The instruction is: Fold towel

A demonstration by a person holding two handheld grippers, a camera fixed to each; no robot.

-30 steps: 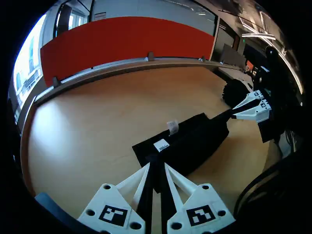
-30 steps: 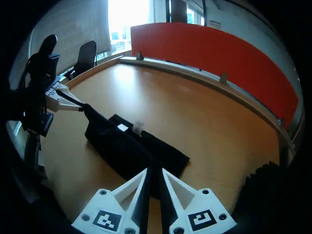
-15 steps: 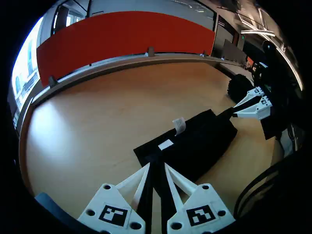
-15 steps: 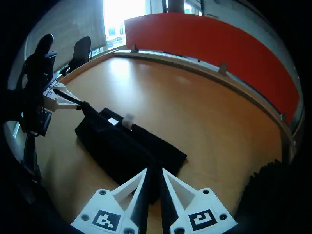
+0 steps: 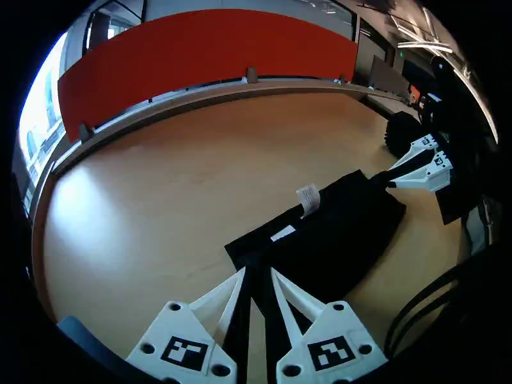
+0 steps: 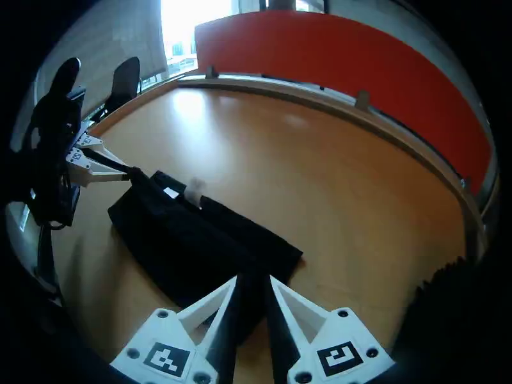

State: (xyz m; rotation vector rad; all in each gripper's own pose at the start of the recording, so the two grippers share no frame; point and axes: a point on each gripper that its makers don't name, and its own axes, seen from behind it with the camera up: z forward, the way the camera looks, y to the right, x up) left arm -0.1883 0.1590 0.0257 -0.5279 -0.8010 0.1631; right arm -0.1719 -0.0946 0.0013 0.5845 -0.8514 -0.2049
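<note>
A black towel (image 5: 339, 230) lies stretched over the wooden table (image 5: 160, 192), partly folded, with a white tag (image 5: 308, 197) standing up from it. My left gripper (image 5: 257, 272) is shut on the towel's near corner. At the far right of the left gripper view, my right gripper (image 5: 389, 181) pinches the opposite corner. In the right gripper view the towel (image 6: 185, 237) runs from my right gripper (image 6: 253, 285), shut on its near corner, to the left gripper (image 6: 131, 171) at the far left. The held edge is raised a little off the table.
A red partition (image 5: 205, 51) stands along the table's far edge behind a metal rail. Dark office chairs (image 6: 125, 83) stand past the table's left end in the right gripper view. A dark chair back (image 5: 400, 131) sits near the right gripper.
Both grippers have kept their hold and carried the towel's edge along. The towel's raised flap looks broader, and the white tag has shifted with it.
</note>
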